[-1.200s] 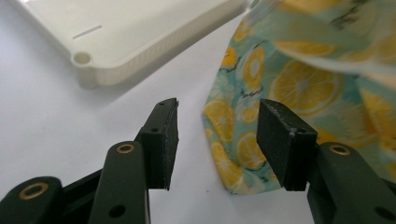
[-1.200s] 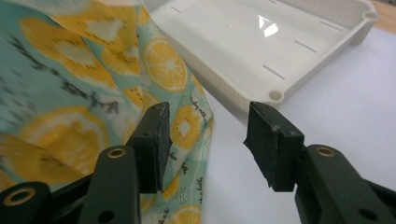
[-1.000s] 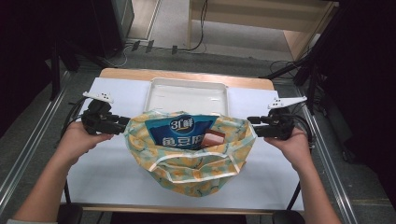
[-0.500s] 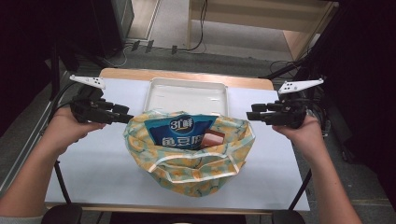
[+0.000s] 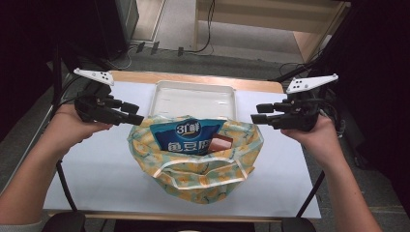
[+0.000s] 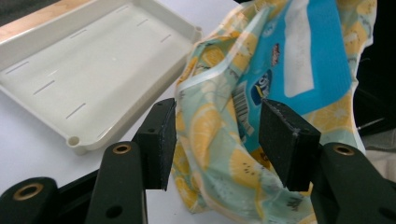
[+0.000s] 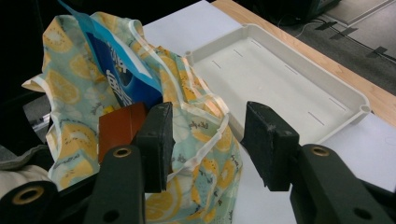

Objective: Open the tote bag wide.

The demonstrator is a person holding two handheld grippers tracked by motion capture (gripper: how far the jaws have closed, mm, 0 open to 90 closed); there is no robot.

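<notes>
Lemon-print bag (image 5: 196, 164) stands unsupported, both tools, left tool (image 5: 137, 115) and right tool (image 5: 256, 118), open and empty; it may slump, spilling the blue packet (image 5: 186, 137).

Each hand carries a black two-jaw gripper. The left gripper (image 5: 137, 112) has a chunky black body with stubby jaws and a white three-cornered plate (image 5: 94, 76) on top, dotted with small dark holes. The right gripper (image 5: 256, 113) is built the same, with its own pale plate (image 5: 312, 83) bearing a similar row of dots. In the gripper views the jaws are matt black arms with brass-coloured rivets (image 6: 121, 149) at the joints and blocky, rough-faced black pads (image 6: 286, 135); the right gripper's pads (image 7: 267, 140) look alike. Both forearms are bare, with a strip of light grey sleeve (image 5: 19, 225) at the left arm's lower end.
</notes>
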